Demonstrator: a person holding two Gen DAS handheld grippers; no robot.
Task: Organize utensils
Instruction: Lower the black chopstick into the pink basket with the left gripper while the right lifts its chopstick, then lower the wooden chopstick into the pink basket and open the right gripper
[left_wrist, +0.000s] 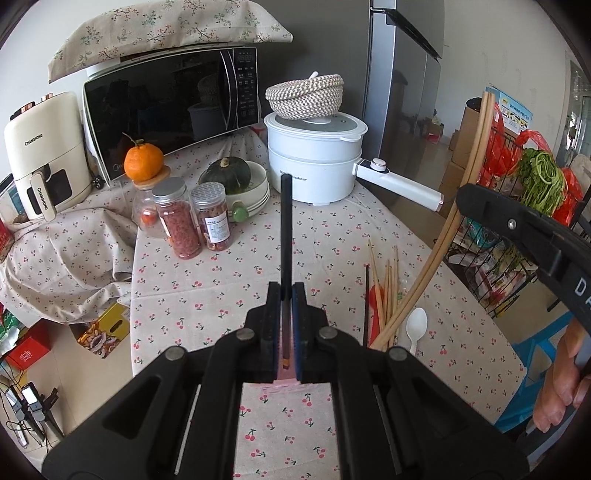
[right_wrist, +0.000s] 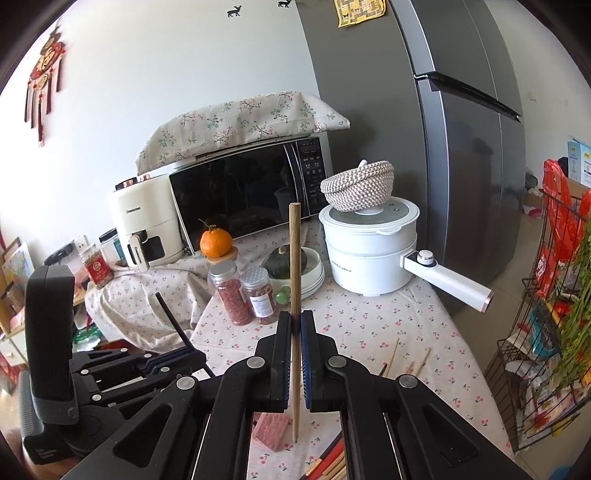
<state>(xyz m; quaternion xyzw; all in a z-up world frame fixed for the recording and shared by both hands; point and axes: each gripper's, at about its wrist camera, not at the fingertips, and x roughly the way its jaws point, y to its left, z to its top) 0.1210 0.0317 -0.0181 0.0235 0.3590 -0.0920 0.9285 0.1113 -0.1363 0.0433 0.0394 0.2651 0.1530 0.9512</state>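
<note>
While both tools hang over the cherry-print tablecloth (left_wrist: 229, 266):
Left gripper (left_wrist: 286, 291): jaws pressed together on a black chopstick (left_wrist: 285, 229) that points toward the far white pot (left_wrist: 314, 158).
Right gripper (right_wrist: 294, 325): jaws clamped on a pale wooden chopstick (right_wrist: 294, 258), standing upright.
Loose chopsticks (left_wrist: 384, 291): piled on the cloth at near right, beside a white plastic spoon (left_wrist: 416, 326).
Pink block (right_wrist: 271, 430): on the cloth, under the right gripper.
</note>
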